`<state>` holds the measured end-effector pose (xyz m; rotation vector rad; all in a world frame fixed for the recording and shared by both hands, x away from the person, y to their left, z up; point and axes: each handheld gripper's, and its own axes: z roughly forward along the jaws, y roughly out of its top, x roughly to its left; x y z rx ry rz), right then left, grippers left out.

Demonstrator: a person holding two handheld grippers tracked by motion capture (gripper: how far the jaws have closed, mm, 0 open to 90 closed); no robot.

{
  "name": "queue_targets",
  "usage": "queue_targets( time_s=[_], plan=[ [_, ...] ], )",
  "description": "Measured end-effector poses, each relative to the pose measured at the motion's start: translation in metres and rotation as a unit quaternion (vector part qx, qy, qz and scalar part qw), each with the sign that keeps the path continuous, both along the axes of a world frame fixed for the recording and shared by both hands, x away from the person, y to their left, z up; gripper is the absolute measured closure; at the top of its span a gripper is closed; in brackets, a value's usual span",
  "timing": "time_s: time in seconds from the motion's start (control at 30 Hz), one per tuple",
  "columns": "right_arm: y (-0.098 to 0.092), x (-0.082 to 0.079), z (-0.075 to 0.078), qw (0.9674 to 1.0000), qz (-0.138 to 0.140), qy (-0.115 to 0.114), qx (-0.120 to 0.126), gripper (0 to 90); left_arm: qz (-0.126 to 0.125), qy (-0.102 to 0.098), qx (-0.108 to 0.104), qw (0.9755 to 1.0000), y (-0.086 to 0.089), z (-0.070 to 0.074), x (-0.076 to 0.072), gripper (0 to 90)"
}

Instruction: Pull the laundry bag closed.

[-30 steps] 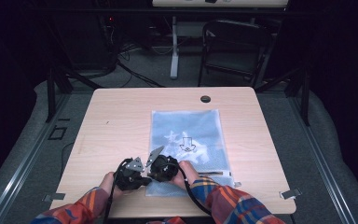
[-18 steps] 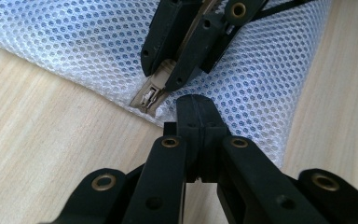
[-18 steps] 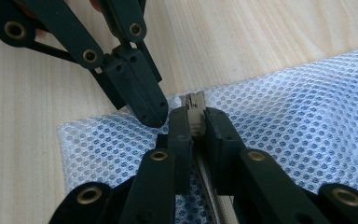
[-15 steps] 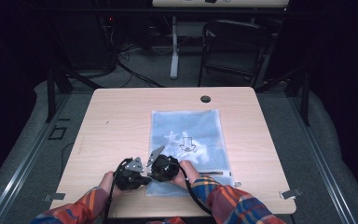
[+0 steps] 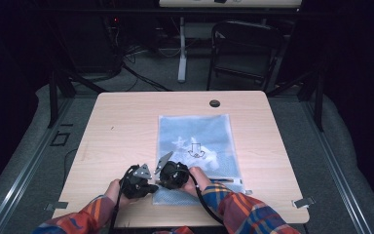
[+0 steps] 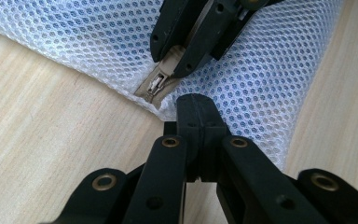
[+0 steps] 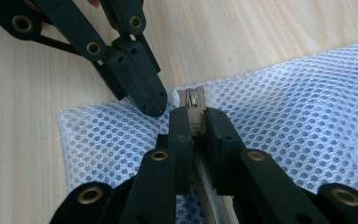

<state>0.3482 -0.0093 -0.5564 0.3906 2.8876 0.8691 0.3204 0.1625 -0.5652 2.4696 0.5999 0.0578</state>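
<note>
Right gripper clamped on zipper pull of mesh bag; left gripper pinching bag corner just beside zipper.

We wear a plaid flannel shirt, its sleeves checked in orange, red and blue. Our left tongs are matte black, built of flat linked bars joined by brass-ringed rivets (smaller dark screw holes sit beside them). Our right tongs match them, with blocky squared tips. A grey three-cornered plate tops each body, and a black cable trails back along the sleeve.
</note>
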Motion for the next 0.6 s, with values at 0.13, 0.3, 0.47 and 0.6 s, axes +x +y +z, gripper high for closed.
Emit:
queue_targets(
  time_s=[0.13,0.3,0.47,0.6],
  plan=[
    [0.001,0.001,-0.002,1.0000,-0.004,0.007,0.002,82.0,-0.020,-0.015,-0.011,0.9996,0.000,0.004,-0.002,90.0],
    [0.000,0.003,-0.002,0.9998,-0.003,0.019,0.010,82.0,-0.074,-0.038,-0.020,0.9963,-0.014,0.006,-0.014,89.7],
    [-0.001,0.004,-0.003,0.9999,0.000,0.012,0.010,82.1,-0.048,-0.009,-0.022,0.9986,-0.012,-0.003,-0.008,90.0],
    [-0.003,0.004,-0.002,0.9999,0.001,0.013,0.008,82.2,-0.036,0.005,-0.030,0.9989,-0.010,-0.004,-0.008,90.0]
  ],
)
